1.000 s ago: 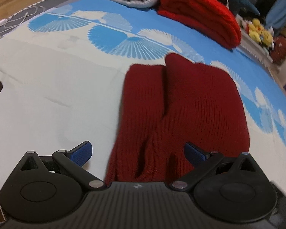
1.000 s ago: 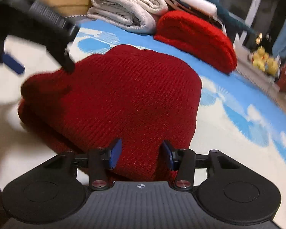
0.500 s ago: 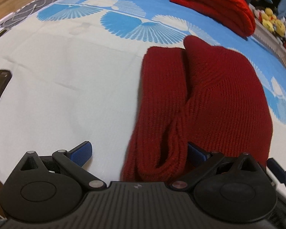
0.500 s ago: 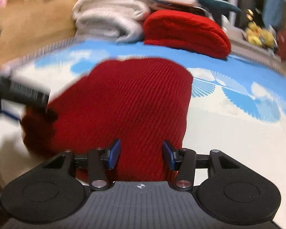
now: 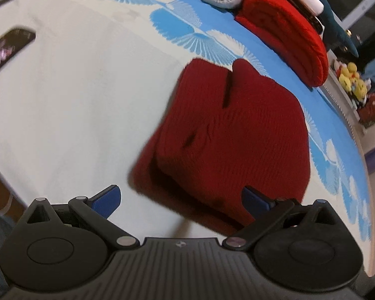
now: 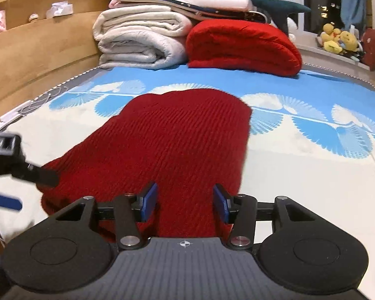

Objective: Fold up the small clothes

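Note:
A dark red knit garment (image 5: 237, 137) lies folded on the white and blue bedspread (image 5: 75, 100). Its near edge is raised, with a shadow under it. My left gripper (image 5: 181, 200) stands wide open at that near edge, and the right blue pad touches the knit. In the right wrist view the garment (image 6: 175, 145) runs away from me, and a bunch of it fills the gap of my right gripper (image 6: 185, 203), which is shut on it. The left gripper (image 6: 30, 190) shows blurred at the garment's left corner.
Folded white blankets (image 6: 142, 40) and a bright red folded blanket (image 6: 242, 45) are stacked at the head of the bed against a wooden headboard (image 6: 37, 50). A dark phone (image 5: 7, 47) lies at the bed's left edge. Plush toys (image 6: 337, 40) sit on the sill.
The left gripper has slid sideways and rolled, so the garment now sits right of its centre. The garment's near edge has lifted. The right gripper rolled level, with the knit still between its pads.

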A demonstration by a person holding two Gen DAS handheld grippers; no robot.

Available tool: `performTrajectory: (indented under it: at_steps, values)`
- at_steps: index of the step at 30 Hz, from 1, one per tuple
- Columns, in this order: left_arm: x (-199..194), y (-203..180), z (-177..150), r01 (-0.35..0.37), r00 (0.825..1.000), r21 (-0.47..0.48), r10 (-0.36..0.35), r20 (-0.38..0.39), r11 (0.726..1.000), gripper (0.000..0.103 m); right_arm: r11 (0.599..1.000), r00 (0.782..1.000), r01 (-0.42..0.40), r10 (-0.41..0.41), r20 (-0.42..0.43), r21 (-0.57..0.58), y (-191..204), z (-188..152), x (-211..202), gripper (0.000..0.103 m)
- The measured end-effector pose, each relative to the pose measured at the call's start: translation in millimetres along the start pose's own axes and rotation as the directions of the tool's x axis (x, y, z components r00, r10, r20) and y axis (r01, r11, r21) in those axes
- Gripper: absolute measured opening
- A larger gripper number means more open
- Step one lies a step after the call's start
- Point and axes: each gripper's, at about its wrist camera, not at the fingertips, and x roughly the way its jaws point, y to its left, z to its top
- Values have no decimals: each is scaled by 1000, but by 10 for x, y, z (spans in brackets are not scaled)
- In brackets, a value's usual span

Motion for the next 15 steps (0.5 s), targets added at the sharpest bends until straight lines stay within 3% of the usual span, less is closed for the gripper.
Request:
performTrajectory:
  at_steps: [4,7,12,15]
  values:
    - [92,-91,-109,22,999,-5,-22,-33,1000,103,996,996,29,-36,-87,-86,46,-107,184,54]
    - [167,-123,-125,23,999,-10,-24,-38,1000,103,990,997,45,-53,-56,-133,102,-151,178,55]
    - [348,-163,-110,-2,999,-2,2,-47,1000,103,1000,999,-4,3,-50,-7,-30,-38,70,57]
    - [421,-102,-69,-11,999,-52,9,-49,999,103,999,996,7,-10,-92,-32,-24,-83,173,62]
